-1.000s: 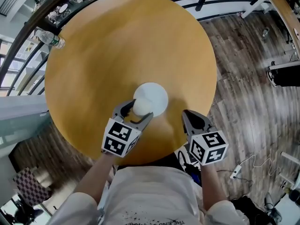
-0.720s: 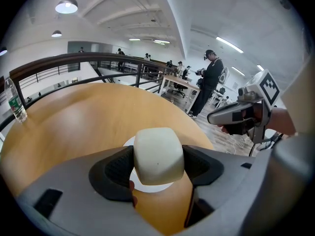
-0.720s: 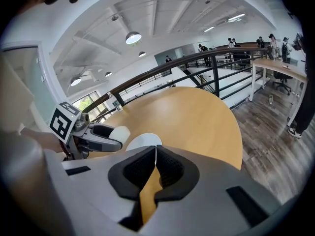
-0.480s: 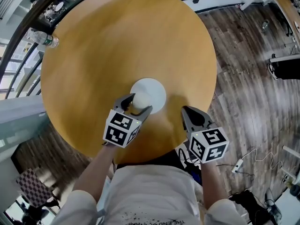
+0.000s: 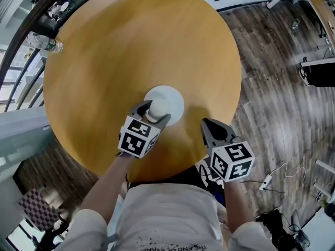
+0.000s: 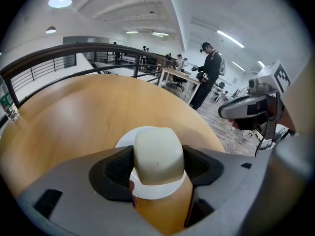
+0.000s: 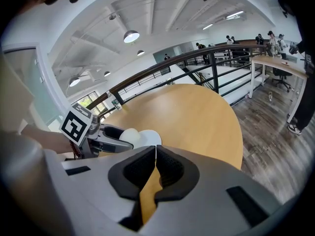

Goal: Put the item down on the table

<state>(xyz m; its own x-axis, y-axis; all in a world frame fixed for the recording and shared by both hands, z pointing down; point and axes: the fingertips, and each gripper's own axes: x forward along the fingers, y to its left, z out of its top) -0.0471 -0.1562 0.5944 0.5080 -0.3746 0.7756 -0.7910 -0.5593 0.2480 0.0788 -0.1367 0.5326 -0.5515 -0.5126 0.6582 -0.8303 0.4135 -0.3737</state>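
My left gripper (image 5: 155, 115) is shut on a pale cream rounded item (image 5: 157, 107), held just above the near edge of a white plate (image 5: 171, 98) on the round wooden table (image 5: 115, 56). In the left gripper view the cream item (image 6: 158, 155) fills the gap between the dark pads, with the white plate (image 6: 124, 140) behind and below it. My right gripper (image 5: 209, 128) hovers over the table's near right edge, jaws shut with nothing between them. The right gripper view shows the left gripper (image 7: 115, 134), the cream item (image 7: 130, 135) and the plate (image 7: 150, 138).
A plastic water bottle (image 5: 44, 42) stands at the table's far left edge, next to a dark railing (image 5: 21, 35). Wood-plank floor (image 5: 277, 77) lies to the right, with cables and a white plug (image 5: 266, 182). People stand at desks (image 6: 178, 76) beyond the table.
The left gripper with the cream item has shifted slightly forward over the plate's near edge. The right gripper has barely moved.
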